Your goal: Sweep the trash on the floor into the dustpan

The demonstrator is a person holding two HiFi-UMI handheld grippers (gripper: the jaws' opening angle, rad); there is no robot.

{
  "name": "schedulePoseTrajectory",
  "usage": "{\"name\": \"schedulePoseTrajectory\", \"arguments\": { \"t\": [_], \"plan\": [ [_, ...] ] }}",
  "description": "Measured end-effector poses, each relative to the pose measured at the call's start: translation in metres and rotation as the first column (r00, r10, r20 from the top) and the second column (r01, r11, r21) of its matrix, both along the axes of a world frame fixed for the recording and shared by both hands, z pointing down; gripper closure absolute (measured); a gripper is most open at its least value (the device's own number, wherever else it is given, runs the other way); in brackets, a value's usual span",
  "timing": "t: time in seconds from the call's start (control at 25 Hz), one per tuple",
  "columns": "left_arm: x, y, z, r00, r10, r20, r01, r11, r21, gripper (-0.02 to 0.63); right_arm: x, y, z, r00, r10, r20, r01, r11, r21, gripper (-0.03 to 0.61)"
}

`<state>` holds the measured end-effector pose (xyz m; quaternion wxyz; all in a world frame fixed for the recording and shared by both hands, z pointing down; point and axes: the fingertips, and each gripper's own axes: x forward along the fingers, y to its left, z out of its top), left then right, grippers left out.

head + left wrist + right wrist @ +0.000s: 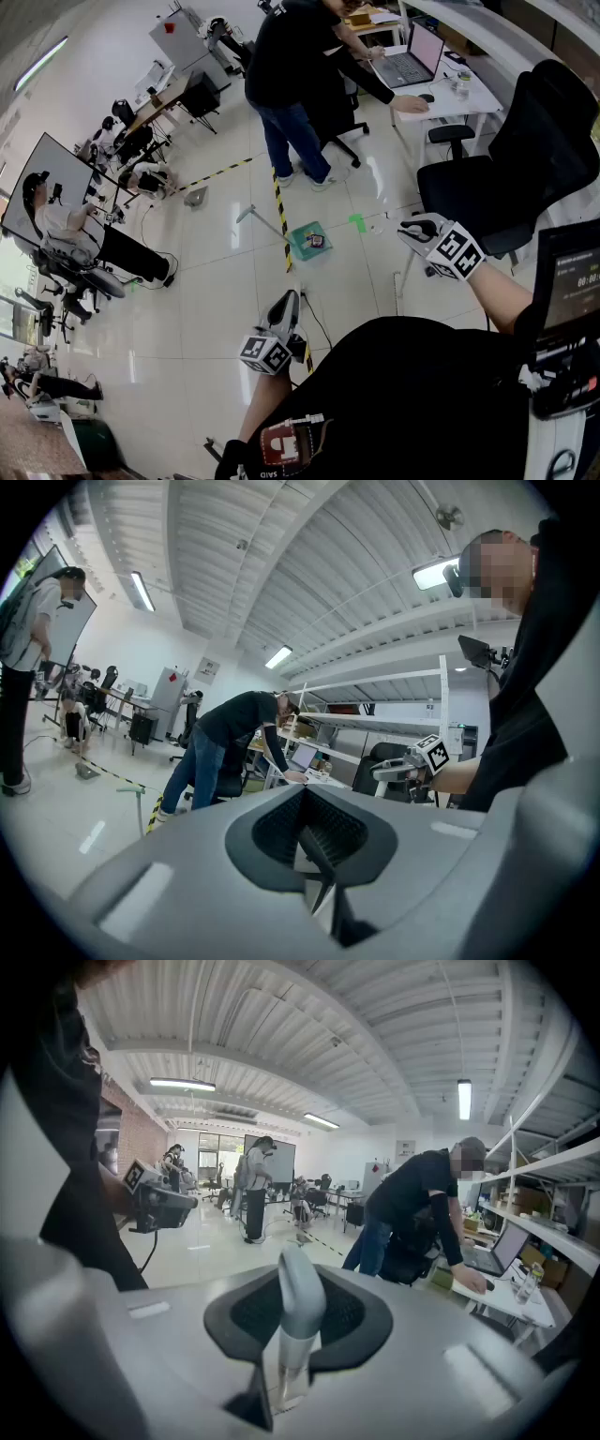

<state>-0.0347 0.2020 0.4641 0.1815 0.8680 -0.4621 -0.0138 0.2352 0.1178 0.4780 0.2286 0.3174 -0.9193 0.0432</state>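
A teal dustpan (306, 243) stands on the white floor ahead of me with a dark bit of trash in it; its long grey handle (258, 218) slants up to the left and shows as a thin post (137, 803) in the left gripper view. A green scrap (357, 222) and a small white bit (375, 230) lie on the floor right of the pan. My left gripper (284, 307) hangs low in front of me, jaws together and empty. My right gripper (412, 228) is held out at the right, level with the scraps, jaws together and empty. No broom is visible.
Yellow-black tape (278, 208) runs across the floor beside the dustpan. A person in black (286, 66) leans over a white desk (473, 94) with a laptop (412, 56). A black office chair (525, 159) stands close at my right. Other people and desks are far left.
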Motion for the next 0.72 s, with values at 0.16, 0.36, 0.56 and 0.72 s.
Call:
{"name": "schedulePoseTrajectory", "arguments": {
  "t": [0.16, 0.36, 0.56, 0.72],
  "plan": [
    [-0.001, 0.004, 0.008, 1.000, 0.002, -0.003, -0.002, 1.000, 0.013, 0.614, -0.001, -0.007, 0.003, 1.000, -0.005, -0.015, 0.005, 1.000, 0.009, 0.518],
    [-0.004, -0.002, 0.007, 1.000, -0.002, -0.017, 0.001, 1.000, -0.007, 0.614, 0.003, -0.026, 0.000, 0.999, 0.016, -0.033, -0.016, 1.000, 0.000, 0.518],
    [-0.029, -0.036, 0.008, 0.999, 0.009, -0.047, -0.010, 1.000, -0.016, 0.614, -0.003, -0.057, 0.002, 0.996, 0.066, -0.055, -0.067, 0.998, -0.010, 0.518],
    [-0.062, -0.083, 0.040, 0.997, 0.055, -0.063, -0.055, 0.998, -0.007, 0.614, -0.019, -0.095, 0.029, 0.991, 0.109, -0.077, -0.110, 0.994, -0.012, 0.518]
  ]
}}
